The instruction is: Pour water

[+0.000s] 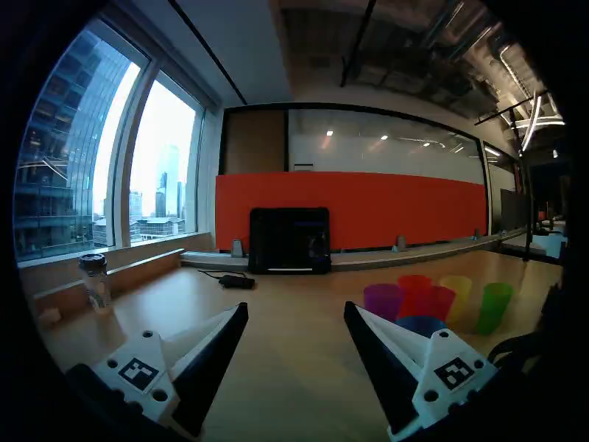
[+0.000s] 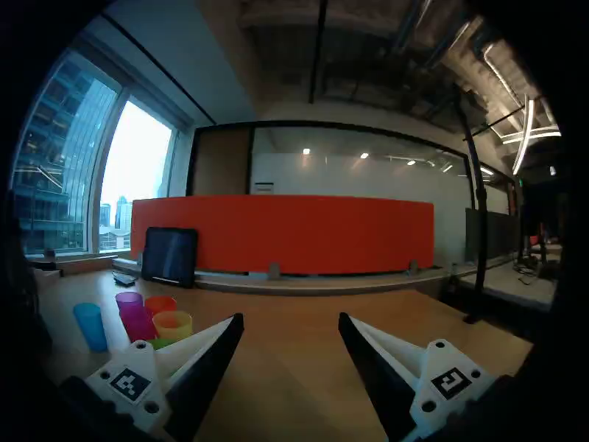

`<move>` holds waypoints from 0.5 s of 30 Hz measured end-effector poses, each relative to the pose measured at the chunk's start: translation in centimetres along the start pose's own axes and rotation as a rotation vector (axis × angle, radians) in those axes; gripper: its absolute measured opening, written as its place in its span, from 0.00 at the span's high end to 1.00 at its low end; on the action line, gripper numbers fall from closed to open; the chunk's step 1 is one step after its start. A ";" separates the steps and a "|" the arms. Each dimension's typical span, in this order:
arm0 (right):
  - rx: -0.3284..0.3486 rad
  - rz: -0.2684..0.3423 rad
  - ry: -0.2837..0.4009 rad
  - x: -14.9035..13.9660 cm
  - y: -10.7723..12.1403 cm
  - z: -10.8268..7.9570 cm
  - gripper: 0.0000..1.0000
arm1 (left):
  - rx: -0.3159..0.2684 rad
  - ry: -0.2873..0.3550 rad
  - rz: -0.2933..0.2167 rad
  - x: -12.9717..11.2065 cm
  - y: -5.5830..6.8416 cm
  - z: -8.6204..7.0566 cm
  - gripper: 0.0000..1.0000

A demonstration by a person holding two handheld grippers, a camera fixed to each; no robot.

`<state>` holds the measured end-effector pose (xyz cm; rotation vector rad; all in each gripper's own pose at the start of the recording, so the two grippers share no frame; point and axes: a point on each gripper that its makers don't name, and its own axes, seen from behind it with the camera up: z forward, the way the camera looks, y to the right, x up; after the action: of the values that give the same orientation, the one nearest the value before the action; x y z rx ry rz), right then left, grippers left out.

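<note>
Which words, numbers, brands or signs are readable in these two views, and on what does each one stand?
No text is readable.
The code markers on the left tongs and right tongs: square patterns, no letters.
The bottle: label, if any, too blurred.
The white sign on the glass wall: too small to read.

1 of the fingers [image 1: 375, 361] hides half the blue cup [image 1: 421, 325]; water level in the bottle [image 1: 96, 281] unreadable.
</note>
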<state>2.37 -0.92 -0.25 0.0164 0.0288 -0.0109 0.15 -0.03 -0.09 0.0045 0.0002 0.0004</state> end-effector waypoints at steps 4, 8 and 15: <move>-0.004 0.021 -0.015 -0.8 0.5 0.1 0.00 | 0.000 0.000 0.000 0.0 0.0 0.1 0.03; -0.011 0.033 -0.026 -1.3 0.9 0.2 0.00 | 0.000 0.000 0.000 0.0 0.0 0.1 0.03; -0.027 0.042 -0.036 -2.2 1.5 0.4 0.00 | 0.000 0.000 0.000 0.0 0.0 0.0 0.03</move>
<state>0.24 0.57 0.29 -0.0102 -0.0071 0.0308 0.14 -0.06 -0.04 0.0045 0.0002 0.0004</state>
